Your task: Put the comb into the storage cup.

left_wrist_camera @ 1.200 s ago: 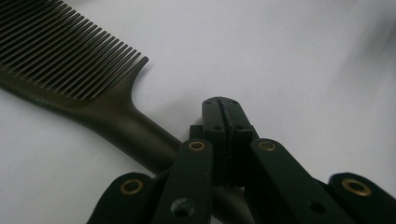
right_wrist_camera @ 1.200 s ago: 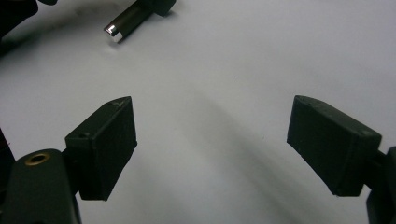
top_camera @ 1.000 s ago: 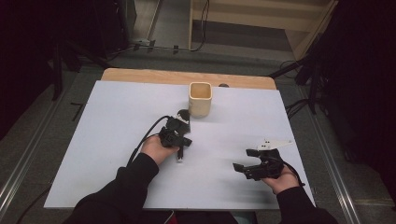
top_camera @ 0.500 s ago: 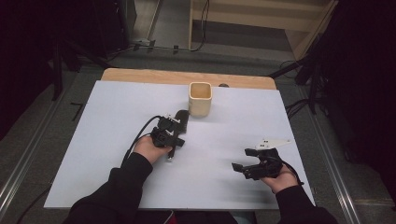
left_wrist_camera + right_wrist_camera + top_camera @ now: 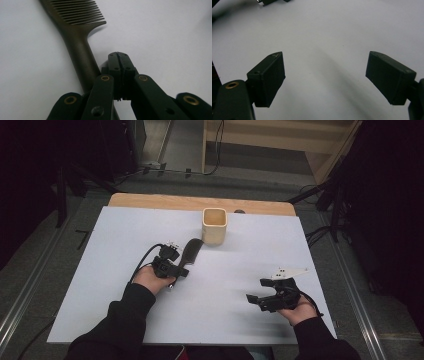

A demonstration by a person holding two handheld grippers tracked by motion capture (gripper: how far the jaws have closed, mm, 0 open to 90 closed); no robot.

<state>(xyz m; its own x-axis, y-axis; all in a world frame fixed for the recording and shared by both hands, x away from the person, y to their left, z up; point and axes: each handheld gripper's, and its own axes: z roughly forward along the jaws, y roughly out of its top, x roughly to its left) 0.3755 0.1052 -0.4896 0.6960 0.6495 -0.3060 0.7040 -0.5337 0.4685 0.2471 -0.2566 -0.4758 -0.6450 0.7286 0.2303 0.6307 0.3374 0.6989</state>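
From above, we are seeing the left gripper (image 5: 175,268) lying beside a dark comb (image 5: 190,252) near a cream cup (image 5: 214,226) on the white table (image 5: 100,270). Along the left gripper, we are seeing jaws pressed together, the comb (image 5: 75,42) just beside them, not clamped. Along the right gripper (image 5: 325,75), we are seeing jaws wide apart over bare table.

A dark brown comb (image 5: 80,50) lies beside black fingers (image 5: 117,67); the worktop (image 5: 125,230) is pale lavender-white, the cup (image 5: 214,226) cream.
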